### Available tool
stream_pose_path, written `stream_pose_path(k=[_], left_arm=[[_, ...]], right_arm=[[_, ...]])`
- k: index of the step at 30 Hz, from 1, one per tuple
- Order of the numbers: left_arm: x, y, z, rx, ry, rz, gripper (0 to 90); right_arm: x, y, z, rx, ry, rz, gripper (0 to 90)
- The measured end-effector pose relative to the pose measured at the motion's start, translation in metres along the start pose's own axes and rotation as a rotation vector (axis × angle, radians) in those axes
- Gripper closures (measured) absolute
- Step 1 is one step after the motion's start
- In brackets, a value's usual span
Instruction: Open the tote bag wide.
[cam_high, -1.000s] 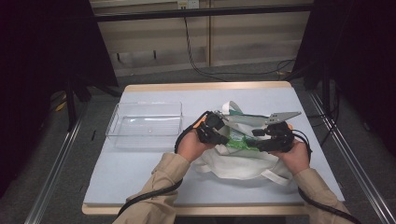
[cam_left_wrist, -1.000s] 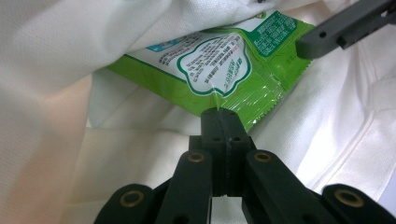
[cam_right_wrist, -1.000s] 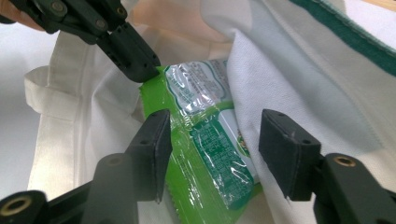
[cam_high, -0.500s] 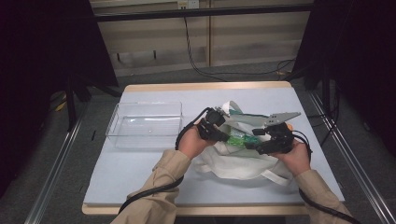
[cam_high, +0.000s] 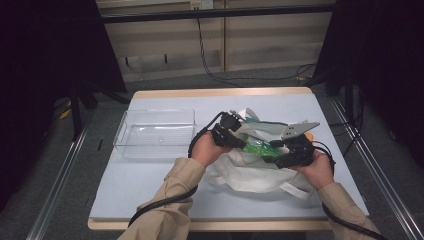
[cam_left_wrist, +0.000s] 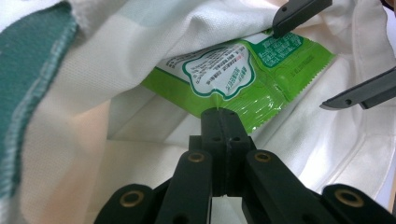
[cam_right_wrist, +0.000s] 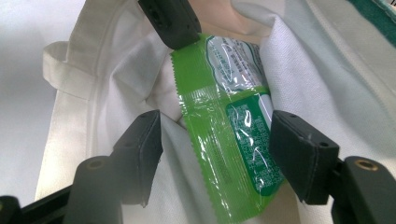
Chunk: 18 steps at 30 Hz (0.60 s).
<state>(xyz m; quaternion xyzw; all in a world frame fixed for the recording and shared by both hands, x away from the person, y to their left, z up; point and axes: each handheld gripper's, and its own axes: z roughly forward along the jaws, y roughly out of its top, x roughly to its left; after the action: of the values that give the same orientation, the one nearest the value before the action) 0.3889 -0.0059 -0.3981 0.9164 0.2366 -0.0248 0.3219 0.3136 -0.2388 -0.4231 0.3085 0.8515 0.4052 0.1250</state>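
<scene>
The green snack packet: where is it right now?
The green snack packet lies in the white cloth bag's mouth, right of the clear tray, pinched by the left gripper.

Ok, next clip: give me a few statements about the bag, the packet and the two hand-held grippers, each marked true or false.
1. The left hand-held gripper is shut on the edge of the green packet. True.
2. The right hand-held gripper has its jaws clamped tight on the packet. False: they stand open on either side of it.
3. The packet lies inside the white cloth bag. True.
4. The clear plastic bin holds the packet. False: nothing shows in it, and the packet is in the bag.
</scene>
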Motion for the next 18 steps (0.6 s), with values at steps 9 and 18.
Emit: stream_pose_path(k=[9, 18], left_arm=[[0.003, -0.0001, -0.0012, -0.001, -0.002, -0.012, 90.0], [0.0011, 0.0013, -0.0019, -0.01, -0.004, -0.021, 90.0]], right_arm=[[0.0029, 0.001, 0.0023, 0.006, -0.009, -0.048, 31.4], [0.0016, 0.0014, 0.003, 0.001, -0.036, -0.072, 35.5]])
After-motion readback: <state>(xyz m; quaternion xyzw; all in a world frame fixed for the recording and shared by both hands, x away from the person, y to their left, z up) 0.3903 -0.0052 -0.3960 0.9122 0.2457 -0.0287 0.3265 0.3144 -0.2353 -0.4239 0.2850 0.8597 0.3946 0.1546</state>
